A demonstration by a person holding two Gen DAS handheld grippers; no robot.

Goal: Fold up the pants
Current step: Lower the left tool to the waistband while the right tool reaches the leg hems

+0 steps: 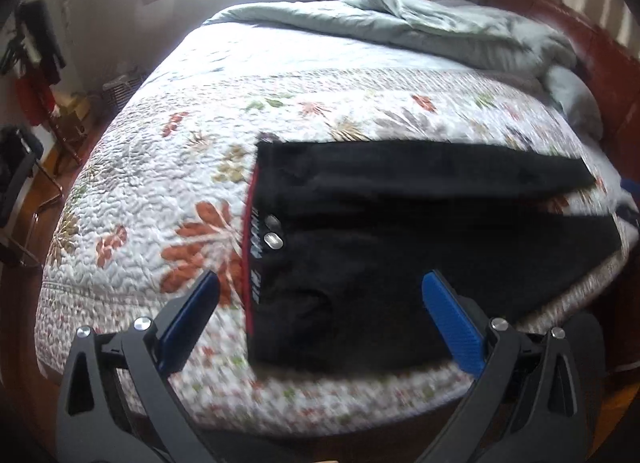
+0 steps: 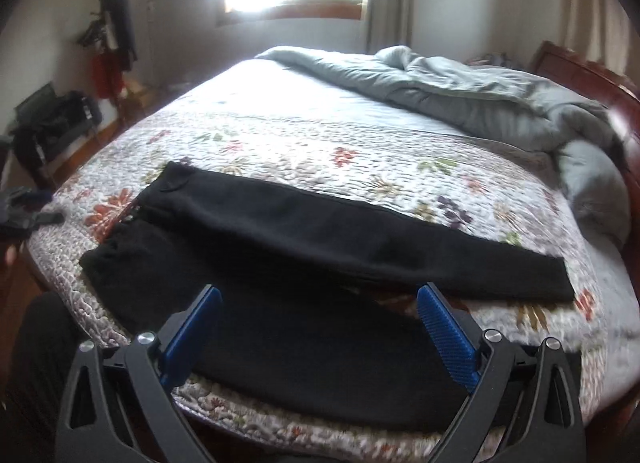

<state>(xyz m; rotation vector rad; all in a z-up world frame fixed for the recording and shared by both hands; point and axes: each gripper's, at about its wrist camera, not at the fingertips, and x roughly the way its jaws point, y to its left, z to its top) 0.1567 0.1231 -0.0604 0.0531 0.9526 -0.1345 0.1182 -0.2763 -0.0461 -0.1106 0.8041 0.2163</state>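
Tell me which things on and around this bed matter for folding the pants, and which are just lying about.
For the job:
- black pants, spread flat with legs apart
- left gripper, open
- right gripper, open
- floral quilt, the work surface

Just lying about:
- grey duvet, bunched at the far side
- dark bag on the floor
- hanging clothes by the wall

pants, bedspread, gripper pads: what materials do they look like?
Pants: soft matte black fabric, maybe fleece; no sheen, limp drape.
Bedspread: quilted cotton-like cloth; puckered stitching, printed flowers.
Left gripper pads: blue ribbed plastic or rubber, cannot tell which.
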